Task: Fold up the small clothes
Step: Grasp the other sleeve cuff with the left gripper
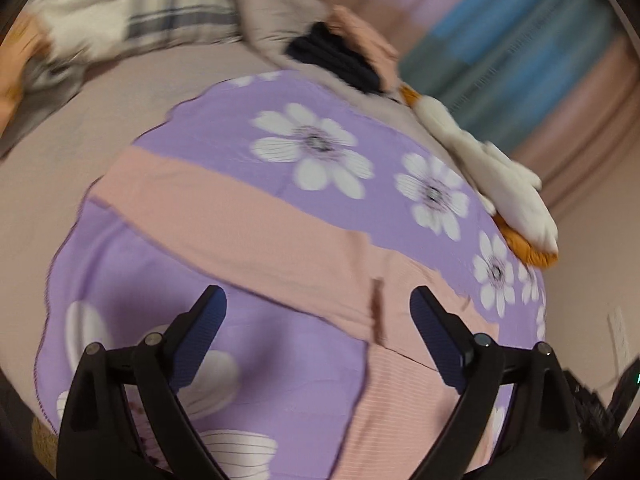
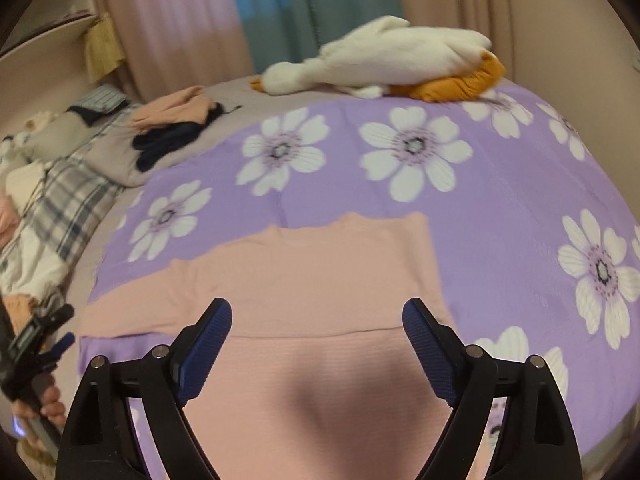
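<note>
Purple floral bedspread (image 2: 500, 184) covering a bed, with striped curtains (image 2: 280, 12) behind. On the bedspread's near half lies a pink long-sleeved top (image 2: 320, 280), spread flat, one sleeve extended to the side. Beyond the bedspread's far edge rest a plush goose (image 2: 384, 60) and a pile of pink and navy clothes (image 2: 176, 128). Left gripper (image 1: 318, 308) and right gripper (image 2: 316, 320) both hover over the top, jaws spread, grasping nothing. Risk: pinching bedspread along with the thin knit would drag both layers and skew the fold.
</note>
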Tool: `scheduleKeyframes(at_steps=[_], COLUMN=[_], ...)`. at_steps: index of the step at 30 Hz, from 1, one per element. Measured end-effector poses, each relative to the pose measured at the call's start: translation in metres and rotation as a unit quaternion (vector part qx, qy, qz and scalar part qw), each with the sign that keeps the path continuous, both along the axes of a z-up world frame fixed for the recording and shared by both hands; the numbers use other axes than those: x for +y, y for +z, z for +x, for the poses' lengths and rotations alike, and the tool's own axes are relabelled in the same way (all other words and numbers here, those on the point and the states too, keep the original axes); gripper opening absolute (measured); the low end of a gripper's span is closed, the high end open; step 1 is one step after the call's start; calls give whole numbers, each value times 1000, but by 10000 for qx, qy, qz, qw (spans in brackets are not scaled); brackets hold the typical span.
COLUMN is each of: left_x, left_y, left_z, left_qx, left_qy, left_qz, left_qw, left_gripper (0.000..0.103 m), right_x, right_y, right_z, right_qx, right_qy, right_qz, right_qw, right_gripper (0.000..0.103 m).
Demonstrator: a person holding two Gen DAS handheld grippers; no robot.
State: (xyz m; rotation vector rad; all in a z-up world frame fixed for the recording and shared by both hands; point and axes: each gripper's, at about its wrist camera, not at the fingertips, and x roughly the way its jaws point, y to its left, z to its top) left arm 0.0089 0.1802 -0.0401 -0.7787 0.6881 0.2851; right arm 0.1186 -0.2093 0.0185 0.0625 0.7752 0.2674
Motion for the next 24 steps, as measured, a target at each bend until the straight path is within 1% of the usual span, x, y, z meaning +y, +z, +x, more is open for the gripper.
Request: scheduleKeyframes(at_steps=[1, 3, 7, 9, 13, 15, 17, 22, 24], left_x=[9, 22, 39, 47, 71, 84, 97, 122, 130], left_y=[-5, -14, -24, -30, -45, -54, -65, -87, -92], left_z=[-6, -14, -25, -28, -35, -36, -36, -26, -21], left_qx=[16, 151, 336, 363, 440, 459, 486, 514, 489], left_qy=[116, 348, 557, 645, 952, 1133, 1282, 1462, 1522], left_qz=[-112, -204, -150, -155, -291, -406, -580, -941, -1010], left_qw=[9999, 9991, 9978, 9971, 9941, 9917, 9889, 9834, 9820], left_gripper=[94, 93, 93, 93, 92, 90, 85, 75, 72], right_x=[6, 16, 28, 34, 43, 47, 49, 54, 56], right_y=[-2, -9, -22, -27, -32, -34, -36, -40, -42], right_z=[-2, -3, -2, -3, -6, -7, -7, -3, -1], right_qx=[-40, -12, 219, 296, 348, 376, 404, 467, 501], right_qy=[4, 0, 109, 118, 143, 170, 167, 166, 175], right_qz=[-109, -253, -230, -250, -281, -317, -362, -455, -496], right_qw=[9999, 9997, 9994, 9992, 9989, 9986, 9984, 9977, 9974], right_gripper=[87, 87, 87, 87, 87, 87, 87, 87, 87])
